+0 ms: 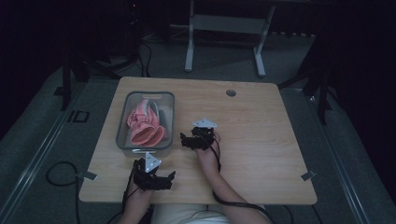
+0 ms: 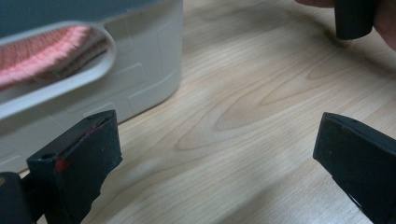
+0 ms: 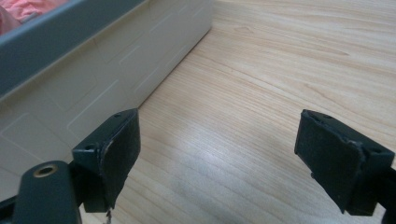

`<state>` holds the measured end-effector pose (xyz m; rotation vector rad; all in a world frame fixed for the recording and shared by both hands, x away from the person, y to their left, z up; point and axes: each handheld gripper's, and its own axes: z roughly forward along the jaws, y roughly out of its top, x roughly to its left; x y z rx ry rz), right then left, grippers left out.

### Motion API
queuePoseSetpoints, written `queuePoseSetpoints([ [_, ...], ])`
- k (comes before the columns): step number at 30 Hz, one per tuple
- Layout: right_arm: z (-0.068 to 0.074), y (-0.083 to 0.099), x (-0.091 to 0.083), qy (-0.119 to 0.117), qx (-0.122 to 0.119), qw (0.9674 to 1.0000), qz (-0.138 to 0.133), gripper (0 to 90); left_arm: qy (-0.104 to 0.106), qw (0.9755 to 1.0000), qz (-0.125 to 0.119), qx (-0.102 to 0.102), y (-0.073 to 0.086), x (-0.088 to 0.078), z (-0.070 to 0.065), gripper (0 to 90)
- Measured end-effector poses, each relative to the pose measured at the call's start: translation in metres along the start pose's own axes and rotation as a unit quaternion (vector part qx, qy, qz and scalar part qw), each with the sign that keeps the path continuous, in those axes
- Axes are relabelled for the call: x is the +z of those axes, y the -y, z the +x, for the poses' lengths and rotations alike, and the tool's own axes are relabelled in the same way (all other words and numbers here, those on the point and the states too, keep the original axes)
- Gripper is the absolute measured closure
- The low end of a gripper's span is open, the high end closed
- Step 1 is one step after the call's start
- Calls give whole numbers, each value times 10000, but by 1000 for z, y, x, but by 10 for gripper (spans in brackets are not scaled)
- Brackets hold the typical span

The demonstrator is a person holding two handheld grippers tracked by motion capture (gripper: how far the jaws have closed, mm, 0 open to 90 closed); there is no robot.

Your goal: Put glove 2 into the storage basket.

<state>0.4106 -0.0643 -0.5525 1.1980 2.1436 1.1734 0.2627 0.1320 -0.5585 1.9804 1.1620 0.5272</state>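
Both my grippers wide apart, empty. Cloth (image 1: 145, 125) in bin (image 1: 122, 140) lies left-forward of right gripper (image 1: 185, 140), which is nearer; left gripper (image 1: 161, 179) sits below bin.

From my station the high view was dim and murky, the room beyond the table (image 1: 261, 116) nearly black, while both gripper views were bright and evenly lit, with soft shadows on the wood and blurred near edges.
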Motion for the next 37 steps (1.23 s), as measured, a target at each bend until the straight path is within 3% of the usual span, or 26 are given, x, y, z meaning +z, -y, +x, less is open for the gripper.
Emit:
queuePoseSetpoints([
  [8, -3, 10, 1, 163, 103, 9998, -28, 141, -8, 9999, 14, 122, 1, 0, -3, 5],
  [37, -9, 12, -1, 298, 96, 9995, -81, 139, -61, 9999, -101, 58, 1, -2, 0, 5],
])
